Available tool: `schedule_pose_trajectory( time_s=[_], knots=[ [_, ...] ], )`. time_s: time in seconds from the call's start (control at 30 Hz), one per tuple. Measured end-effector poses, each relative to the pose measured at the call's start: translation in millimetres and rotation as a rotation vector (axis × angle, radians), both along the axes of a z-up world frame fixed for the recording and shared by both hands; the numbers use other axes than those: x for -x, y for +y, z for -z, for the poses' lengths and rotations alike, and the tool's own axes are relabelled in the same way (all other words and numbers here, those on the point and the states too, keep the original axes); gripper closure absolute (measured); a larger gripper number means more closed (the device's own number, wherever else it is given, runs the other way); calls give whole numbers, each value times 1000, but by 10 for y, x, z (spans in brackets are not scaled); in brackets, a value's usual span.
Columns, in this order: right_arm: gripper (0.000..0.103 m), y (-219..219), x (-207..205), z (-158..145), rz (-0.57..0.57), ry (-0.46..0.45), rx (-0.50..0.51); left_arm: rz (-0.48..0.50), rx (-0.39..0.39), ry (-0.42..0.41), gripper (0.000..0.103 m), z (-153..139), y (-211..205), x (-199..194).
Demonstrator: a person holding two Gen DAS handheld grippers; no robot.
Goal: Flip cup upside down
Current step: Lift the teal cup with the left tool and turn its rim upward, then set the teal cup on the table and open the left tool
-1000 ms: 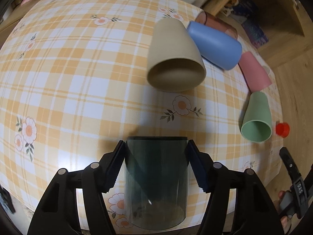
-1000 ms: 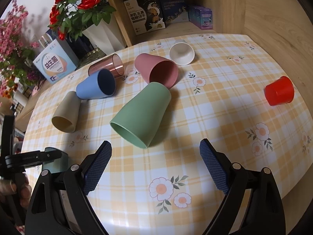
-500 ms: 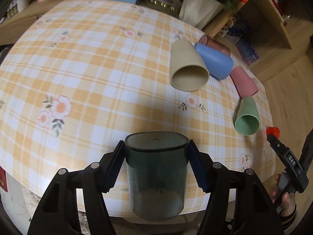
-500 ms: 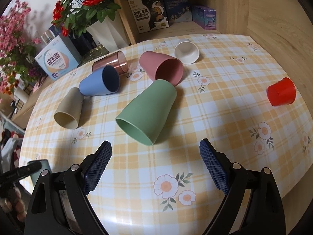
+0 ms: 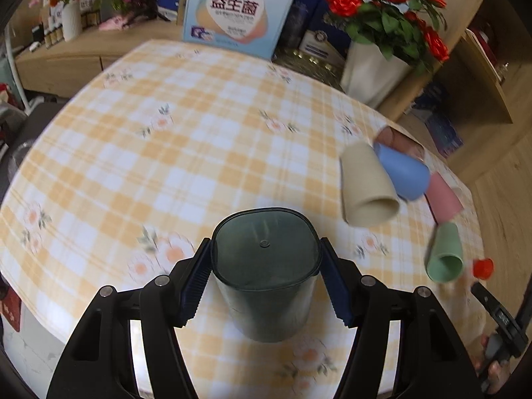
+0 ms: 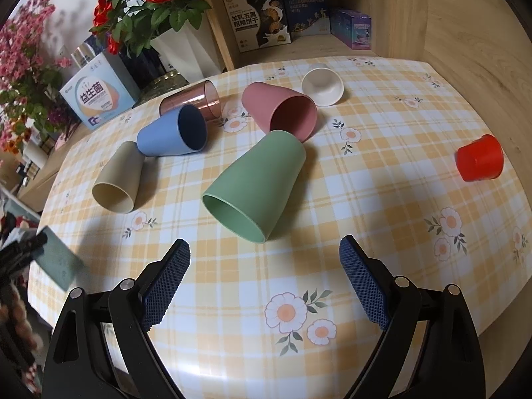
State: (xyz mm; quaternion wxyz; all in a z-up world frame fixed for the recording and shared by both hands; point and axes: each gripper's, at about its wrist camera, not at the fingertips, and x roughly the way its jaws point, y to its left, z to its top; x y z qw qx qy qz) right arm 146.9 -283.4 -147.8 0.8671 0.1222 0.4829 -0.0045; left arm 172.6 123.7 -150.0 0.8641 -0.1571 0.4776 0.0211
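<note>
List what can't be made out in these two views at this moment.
- Dark translucent cup: the left wrist view doesn't settle whether it touches the table; in the right wrist view it is blurred at the frame edge.
- Far cups, left wrist view: motion-blurred.
- White cup: absent from the left wrist view.
</note>
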Motion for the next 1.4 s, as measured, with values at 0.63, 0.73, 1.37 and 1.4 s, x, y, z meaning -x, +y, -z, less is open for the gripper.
schedule_pose_trajectory(
  time_s=[0.63,0.73,1.37,1.4],
  knots=[
    [15,-10,-10,12,10,14,-2,-5,-39,-25,42,5,-57,-252],
    [15,-21,-5,16,15,16,-5,-2,-51,-30,42,-4,-76,-280],
    [15,-74,32,1,31,13,-14,88,-174,-35,42,49,-399,34],
    [15,-74,36,-2,31,13,-14,91,-183,-37,42,52,-417,43]
  ],
)
